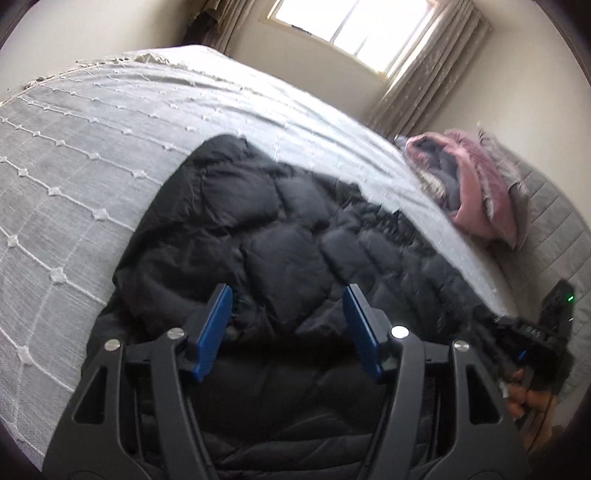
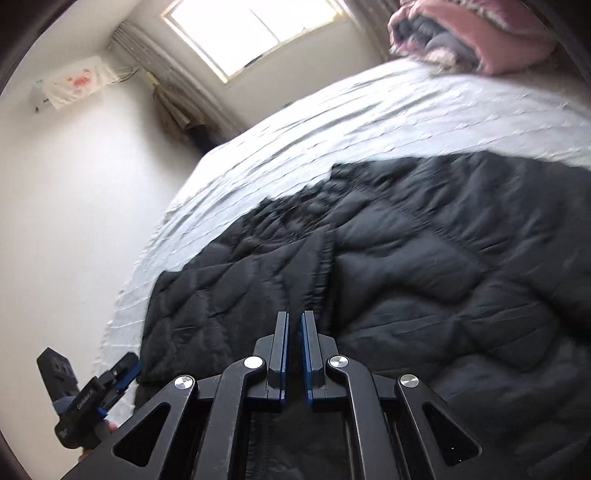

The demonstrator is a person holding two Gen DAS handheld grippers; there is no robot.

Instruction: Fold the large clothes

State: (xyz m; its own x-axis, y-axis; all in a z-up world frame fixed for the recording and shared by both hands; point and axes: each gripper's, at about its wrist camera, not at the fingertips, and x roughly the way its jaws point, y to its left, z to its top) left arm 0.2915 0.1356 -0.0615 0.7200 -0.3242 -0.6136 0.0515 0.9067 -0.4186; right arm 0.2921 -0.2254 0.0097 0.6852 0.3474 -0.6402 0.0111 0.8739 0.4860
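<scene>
A black quilted puffer jacket [image 1: 280, 229] lies spread across the near part of a bed, its padded panels rumpled. In the left wrist view my left gripper [image 1: 287, 290] hovers over the jacket's near edge, blue pads [image 1: 218, 325] wide apart and touching nothing. In the right wrist view the same jacket [image 2: 406, 266] fills the lower right. My right gripper [image 2: 295, 314] sits above it with the fingers drawn almost together and no fabric showing between them. Each gripper appears in the other's view: the right one [image 1: 528, 339] at the far right, the left one [image 2: 110, 376] at the lower left.
The bed has a pale grey cover [image 1: 92, 147] with stitched lines. A pile of pink and grey clothes [image 1: 476, 192] lies by the far corner. A bright window [image 2: 251, 33] with curtains is behind the bed, and a white wall [image 2: 74, 221] runs along its side.
</scene>
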